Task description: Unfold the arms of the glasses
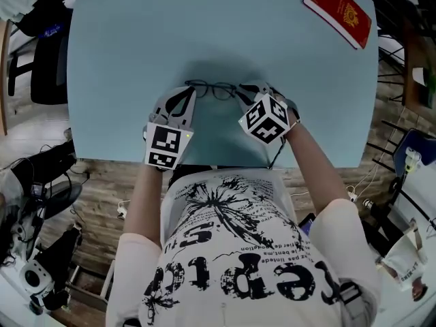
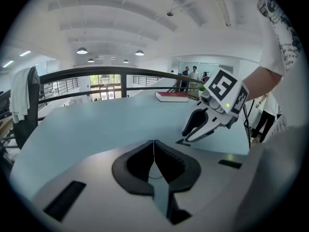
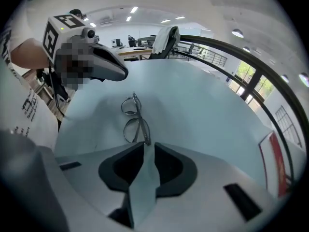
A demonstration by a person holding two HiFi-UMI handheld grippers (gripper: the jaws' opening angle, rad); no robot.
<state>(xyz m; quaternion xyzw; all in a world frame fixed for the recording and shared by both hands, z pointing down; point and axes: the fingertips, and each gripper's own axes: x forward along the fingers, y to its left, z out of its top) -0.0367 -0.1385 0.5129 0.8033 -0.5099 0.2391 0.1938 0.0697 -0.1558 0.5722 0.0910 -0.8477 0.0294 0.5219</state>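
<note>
Head view, looking steeply down: takes in a pale blue table (image 1: 122,60) with a red book (image 1: 338,9) at the far right corner, well apart from the work. Shows left gripper (image 1: 185,92) and right gripper (image 1: 242,90) side by side at the near middle, tips pointing far, one at each end of the glasses (image 1: 216,89). Cannot tell whether the frame rests on the table or hangs just above it.

Right gripper view: finds the jaws pinched together at the tips on the near end of the frame, with both lenses running away toward the other gripper. Left gripper view: finds the jaws pressed to a slit, with only a thin dark wire crossing it, most likely an arm of the glasses. Cannot tell whether either arm has swung out.

Could go wrong in several ways:
- Might bend the thin frame if pulled straight apart rather than swung about the hinge.
- Might lose the wire from the closed pads, dropping one end to the table.
- Might strain a hinge if pushed past its stop.
- Might scuff a lens if dragged across the top.

Probably calls for one end held steady and a slow arc with the other.
</note>
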